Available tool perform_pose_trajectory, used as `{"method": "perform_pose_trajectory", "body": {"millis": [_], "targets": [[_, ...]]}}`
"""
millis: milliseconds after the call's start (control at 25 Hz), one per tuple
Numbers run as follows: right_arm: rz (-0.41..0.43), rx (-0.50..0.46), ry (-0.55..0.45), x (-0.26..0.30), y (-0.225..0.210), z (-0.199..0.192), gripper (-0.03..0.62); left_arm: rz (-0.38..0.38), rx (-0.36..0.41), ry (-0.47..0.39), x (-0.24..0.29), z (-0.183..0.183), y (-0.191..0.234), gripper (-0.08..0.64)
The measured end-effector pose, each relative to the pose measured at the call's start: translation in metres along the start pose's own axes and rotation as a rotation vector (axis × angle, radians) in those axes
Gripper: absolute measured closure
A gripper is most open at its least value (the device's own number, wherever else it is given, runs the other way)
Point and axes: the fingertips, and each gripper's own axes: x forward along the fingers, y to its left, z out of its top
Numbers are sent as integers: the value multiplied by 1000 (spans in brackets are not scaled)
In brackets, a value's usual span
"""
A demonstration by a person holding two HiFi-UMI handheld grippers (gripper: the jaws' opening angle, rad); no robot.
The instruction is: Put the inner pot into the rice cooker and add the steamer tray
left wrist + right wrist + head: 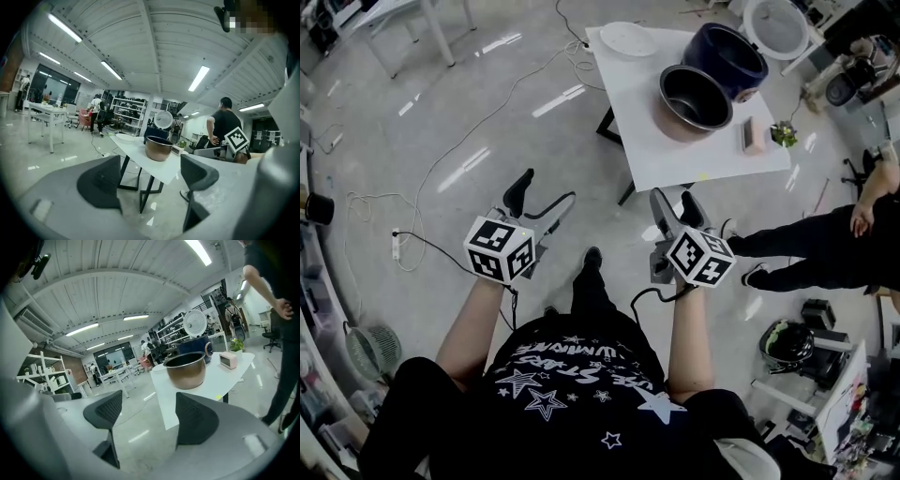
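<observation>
A copper-coloured inner pot (694, 101) stands empty on the white table (642, 141), beside the dark blue rice cooker (727, 58) whose white lid (775, 26) is up. A white steamer tray (627, 39) lies at the table's far left corner. Both grippers hang over the floor, well short of the table. My left gripper (546, 191) is open and empty; its view shows the pot (158, 148) and tray (125, 137) far ahead. My right gripper (675, 199) is also open and empty, with the pot (186, 370) and cooker (194, 348) ahead of it.
A small pink box (754, 136) and a little plant (784, 134) sit at the table's right edge. A person in black (825, 248) stands to the right of the table. Cables (422, 244) trail over the floor at left, near a fan (370, 352).
</observation>
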Motion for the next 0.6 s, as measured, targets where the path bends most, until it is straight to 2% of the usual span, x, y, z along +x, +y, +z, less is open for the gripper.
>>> {"method": "perform_pose_trajectory", "body": {"millis": [40,120,440,600], "targets": [[-6,11,1,9,-8,6,199,-12,-4,6,13,3,2,162],[-22,34,-1,26,-26,18,183,-29,1,19,42,10,7,147],[-66,106,-14,79,-101,72,176,-65,8,43,149,46,12,133],[-98,157,-38,94,-134,96,176,-51,-2,55,183,56,23,133]]}}
